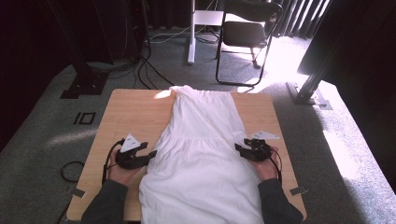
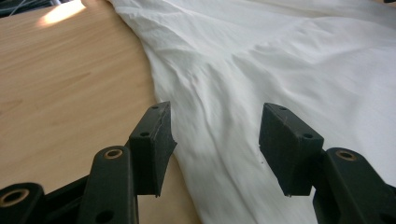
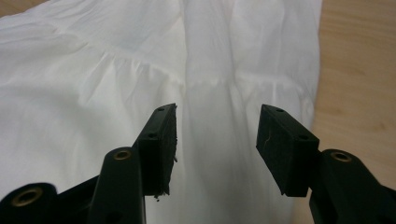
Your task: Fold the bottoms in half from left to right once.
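A white dress (image 1: 201,144) lies flat along the middle of the wooden table (image 1: 130,116), its narrow top at the far edge and its wide skirt toward me. My left gripper (image 1: 150,154) hovers at the dress's left edge, open, with nothing between its pads. In the left gripper view the cloth's edge (image 2: 187,140) runs under the gap of the gripper (image 2: 215,140). My right gripper (image 1: 239,148) is at the dress's right edge, open too. In the right gripper view the gathered seam (image 3: 140,65) crosses ahead of the gripper (image 3: 215,140).
Bare wood shows on both sides of the dress (image 3: 359,70). A black folding chair (image 1: 245,32) and a white stand (image 1: 191,32) are on the carpet beyond the table. Cables (image 1: 144,70) trail on the floor at the far left.
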Demonstrator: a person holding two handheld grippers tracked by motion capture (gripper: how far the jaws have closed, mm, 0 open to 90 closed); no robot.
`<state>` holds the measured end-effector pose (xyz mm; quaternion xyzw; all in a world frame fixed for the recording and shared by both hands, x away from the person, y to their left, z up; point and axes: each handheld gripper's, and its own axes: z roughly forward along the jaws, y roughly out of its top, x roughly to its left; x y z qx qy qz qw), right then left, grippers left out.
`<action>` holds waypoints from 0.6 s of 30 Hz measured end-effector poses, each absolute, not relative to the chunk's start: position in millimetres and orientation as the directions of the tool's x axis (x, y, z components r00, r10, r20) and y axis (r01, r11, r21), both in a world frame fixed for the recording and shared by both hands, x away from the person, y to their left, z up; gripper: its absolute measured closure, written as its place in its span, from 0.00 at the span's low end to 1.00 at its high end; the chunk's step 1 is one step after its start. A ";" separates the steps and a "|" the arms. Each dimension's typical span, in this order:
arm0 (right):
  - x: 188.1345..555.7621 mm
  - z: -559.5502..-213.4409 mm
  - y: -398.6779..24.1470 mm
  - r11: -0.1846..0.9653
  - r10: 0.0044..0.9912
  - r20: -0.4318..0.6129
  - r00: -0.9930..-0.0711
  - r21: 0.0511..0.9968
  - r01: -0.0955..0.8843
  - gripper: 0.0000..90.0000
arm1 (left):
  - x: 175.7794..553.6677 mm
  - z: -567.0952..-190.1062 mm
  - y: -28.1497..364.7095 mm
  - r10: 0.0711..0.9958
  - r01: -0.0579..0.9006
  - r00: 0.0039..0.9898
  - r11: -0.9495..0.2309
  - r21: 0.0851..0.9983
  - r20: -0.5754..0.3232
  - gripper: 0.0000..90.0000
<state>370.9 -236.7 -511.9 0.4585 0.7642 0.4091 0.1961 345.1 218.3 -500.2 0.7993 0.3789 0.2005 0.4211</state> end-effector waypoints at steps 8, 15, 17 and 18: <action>430.7 -517.4 -200.5 0.278 0.864 0.068 -0.499 0.762 0.585 0.41 | 403.2 -524.5 185.3 0.792 0.518 0.611 -0.396 0.759 -0.003 0.52; 450.0 -531.7 -191.7 0.370 0.877 -0.037 -0.479 0.688 0.624 0.83 | 418.1 -543.6 169.7 0.785 0.570 0.619 -0.444 0.691 -0.007 0.75; 449.3 -522.0 -207.7 0.275 0.912 0.006 -0.411 0.735 0.620 0.91 | 418.1 -542.0 169.7 0.789 0.573 0.614 -0.455 0.682 0.011 0.90; 449.2 -516.9 -217.9 0.223 0.928 0.029 -0.372 0.757 0.615 0.92 | 418.2 -541.9 169.8 0.787 0.574 0.616 -0.458 0.679 0.010 0.93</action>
